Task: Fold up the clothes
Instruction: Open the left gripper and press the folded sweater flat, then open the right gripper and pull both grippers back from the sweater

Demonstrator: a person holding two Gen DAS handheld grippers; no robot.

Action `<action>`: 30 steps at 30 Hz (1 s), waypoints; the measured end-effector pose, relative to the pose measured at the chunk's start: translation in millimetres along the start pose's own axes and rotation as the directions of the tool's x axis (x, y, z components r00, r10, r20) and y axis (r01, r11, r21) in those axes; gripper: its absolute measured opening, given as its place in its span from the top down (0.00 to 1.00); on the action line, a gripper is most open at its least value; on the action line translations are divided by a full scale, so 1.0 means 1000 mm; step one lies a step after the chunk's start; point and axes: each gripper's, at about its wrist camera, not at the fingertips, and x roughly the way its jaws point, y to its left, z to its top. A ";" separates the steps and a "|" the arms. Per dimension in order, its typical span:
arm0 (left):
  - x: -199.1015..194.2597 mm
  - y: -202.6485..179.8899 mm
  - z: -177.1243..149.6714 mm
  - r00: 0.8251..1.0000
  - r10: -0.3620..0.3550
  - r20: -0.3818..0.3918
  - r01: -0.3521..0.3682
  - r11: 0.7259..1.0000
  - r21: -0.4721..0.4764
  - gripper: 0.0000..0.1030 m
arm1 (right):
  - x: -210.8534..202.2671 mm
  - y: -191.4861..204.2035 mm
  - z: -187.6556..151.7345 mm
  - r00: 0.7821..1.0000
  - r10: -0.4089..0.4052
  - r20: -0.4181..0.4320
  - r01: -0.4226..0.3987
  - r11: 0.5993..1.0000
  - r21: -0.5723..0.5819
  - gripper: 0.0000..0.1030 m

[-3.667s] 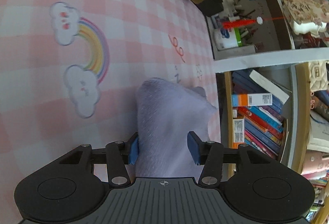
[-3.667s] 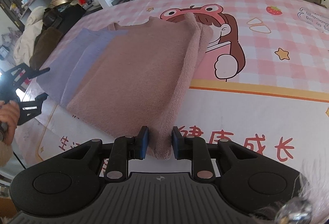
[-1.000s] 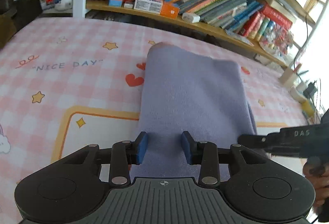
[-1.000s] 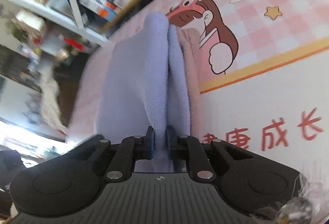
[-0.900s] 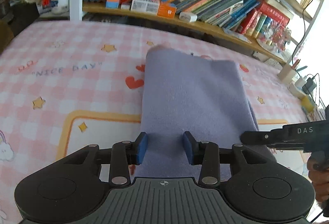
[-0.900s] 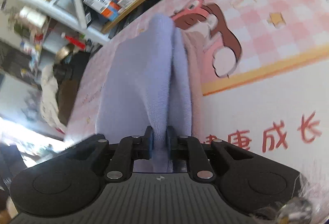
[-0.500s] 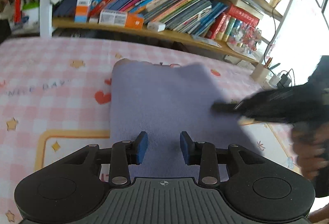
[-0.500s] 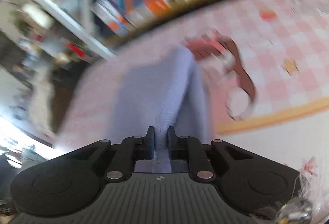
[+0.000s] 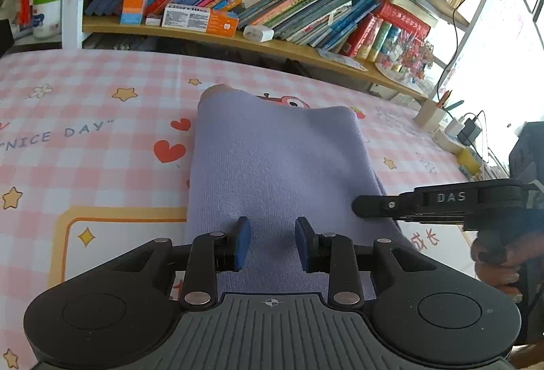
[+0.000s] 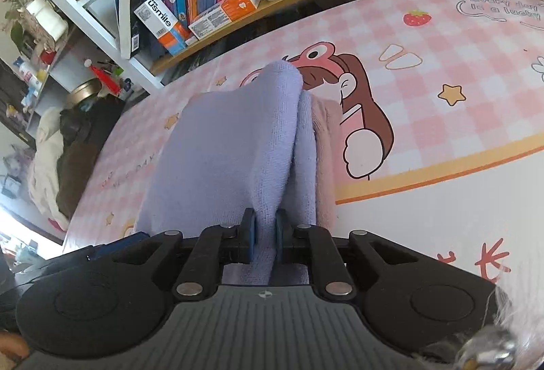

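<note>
Lavender terry cloth (image 9: 278,162), folded into a neat oblong, lies flat on the pink checked tablecloth (image 9: 85,91) with its far fold pointing toward the bookshelf (image 9: 238,40). Left gripper (image 9: 271,240) sits over the near edge, blue pads spread apart with the fabric lying loose between them, nothing pinched. Over on the right, the right gripper (image 10: 263,235) is clamped tight on a raised ridge of the lavender cloth (image 10: 234,149), so that edge stands up in a soft crease running away from the pads. Tucked under that lifted side there's a pinkish layer (image 10: 326,145) (possibly a second garment, hard to be sure from here), lying against the cartoon girl print (image 10: 360,118). Weave looks fine and looped, towel-like, with no big wrinkles across the top.
</note>
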 end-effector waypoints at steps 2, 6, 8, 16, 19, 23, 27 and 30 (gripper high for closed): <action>-0.009 -0.010 0.001 0.998 0.058 0.035 -0.059 0.998 0.021 0.71 | -0.009 0.003 0.000 1.000 -0.017 0.015 0.017 1.000 -0.018 0.85; -0.035 -0.030 0.003 0.985 0.096 0.146 -0.105 0.993 0.056 0.70 | -0.030 0.009 -0.001 0.997 -0.056 0.053 0.059 0.997 -0.054 0.62; -0.041 -0.037 0.003 0.980 0.121 0.159 -0.132 0.989 0.062 0.70 | -0.040 0.011 -0.002 0.994 -0.082 0.070 0.087 0.994 -0.071 0.51; -0.043 -0.063 -0.003 0.964 0.230 0.135 -0.237 0.971 0.041 0.60 | -0.070 0.006 -0.015 0.976 -0.202 0.084 0.213 0.964 -0.159 0.31; -0.038 -0.075 -0.009 0.959 0.263 0.105 -0.269 0.962 0.041 0.58 | -0.078 0.005 -0.019 0.973 -0.216 0.080 0.228 0.951 -0.210 0.28; -0.034 -0.089 -0.020 0.958 0.275 0.080 -0.278 0.960 0.032 0.54 | -0.084 -0.001 -0.027 0.976 -0.214 0.049 0.219 0.941 -0.256 0.25; -0.033 -0.101 -0.033 0.956 0.287 0.054 -0.288 0.957 0.016 0.44 | -0.088 -0.011 -0.033 0.979 -0.206 0.004 0.199 0.941 -0.274 0.22; -0.033 -0.109 -0.043 0.954 0.299 0.030 -0.299 0.954 0.001 0.35 | -0.089 -0.019 -0.037 0.979 -0.201 -0.028 0.186 0.944 -0.273 0.21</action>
